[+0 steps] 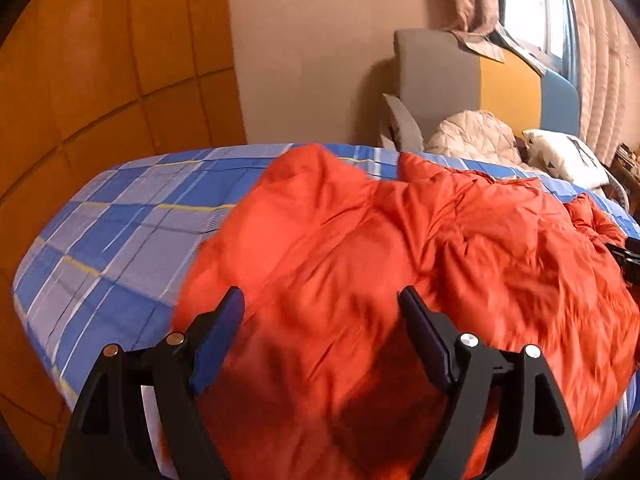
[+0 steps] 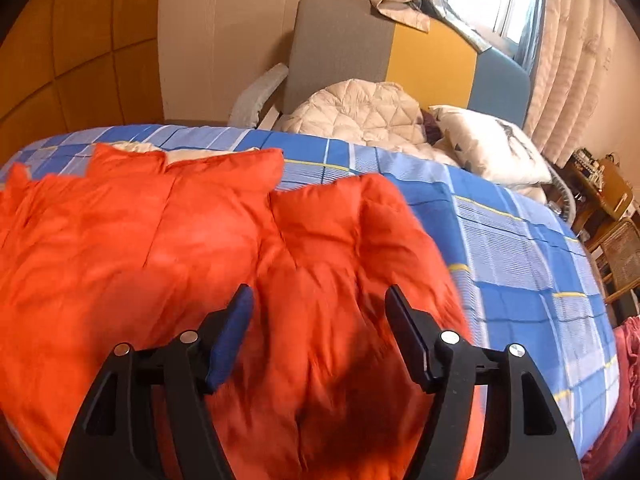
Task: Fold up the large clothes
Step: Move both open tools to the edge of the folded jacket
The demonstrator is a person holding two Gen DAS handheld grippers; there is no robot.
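Observation:
A large orange puffer jacket (image 1: 380,248) lies spread and rumpled on a bed with a blue plaid sheet (image 1: 120,232). My left gripper (image 1: 320,304) is open just above the jacket's near left part, jaws wide apart with nothing between them. In the right wrist view the jacket (image 2: 180,232) lies flatter, with its pale lining showing at the far edge. My right gripper (image 2: 320,300) is open above the jacket's near right part, over the plaid sheet (image 2: 520,248). A black piece of the right gripper shows at the far right edge of the left wrist view (image 1: 628,256).
A grey, yellow and blue headboard (image 2: 400,52) stands at the far end. A cream quilted garment (image 2: 360,116) and a white pillow (image 2: 492,148) lie by it. Wooden panelled wall (image 1: 100,80) on the left. Wicker furniture (image 2: 616,248) and a red cloth (image 2: 624,380) at the right.

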